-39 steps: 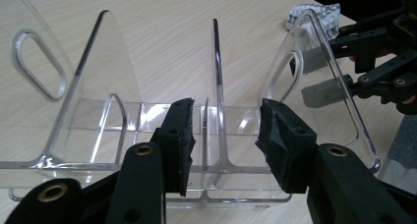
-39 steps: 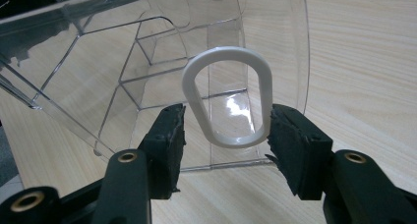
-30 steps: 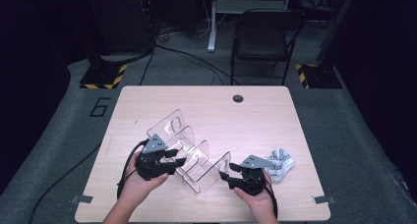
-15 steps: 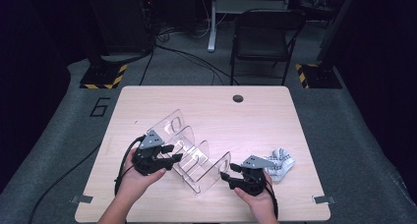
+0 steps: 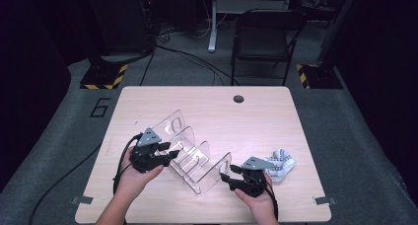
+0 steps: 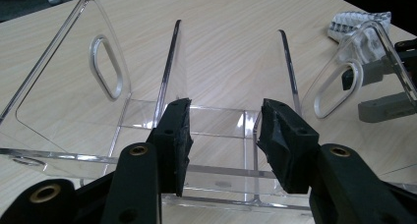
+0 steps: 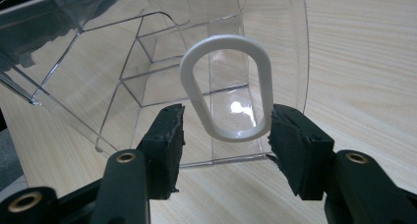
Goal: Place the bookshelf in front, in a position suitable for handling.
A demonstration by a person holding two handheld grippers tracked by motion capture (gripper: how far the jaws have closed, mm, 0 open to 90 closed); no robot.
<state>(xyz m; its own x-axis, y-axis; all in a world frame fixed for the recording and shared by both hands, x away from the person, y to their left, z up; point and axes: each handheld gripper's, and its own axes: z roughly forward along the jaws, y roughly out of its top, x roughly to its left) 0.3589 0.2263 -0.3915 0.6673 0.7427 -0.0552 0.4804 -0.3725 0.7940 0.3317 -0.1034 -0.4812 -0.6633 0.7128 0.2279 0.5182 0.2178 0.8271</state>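
Observation:
A clear acrylic rack with upright dividers and oval handle holes lies across the wooden table. My left gripper points at the rack's left side. In the left gripper view its jaws stand open before the rack's base rail, between two dividers; they have just closed a little, and the pads press on nothing. My right gripper faces the rack's near end panel. In the right gripper view it is open, with the white-rimmed handle hole between and beyond its pads.
A crumpled white cloth lies on the table just right of my right hand, also seen far off. A cable hole sits near the table's far edge. A chair stands beyond the table.
My left gripper has edged slightly away from me along the rack's side. The right gripper and the rack have stayed put.

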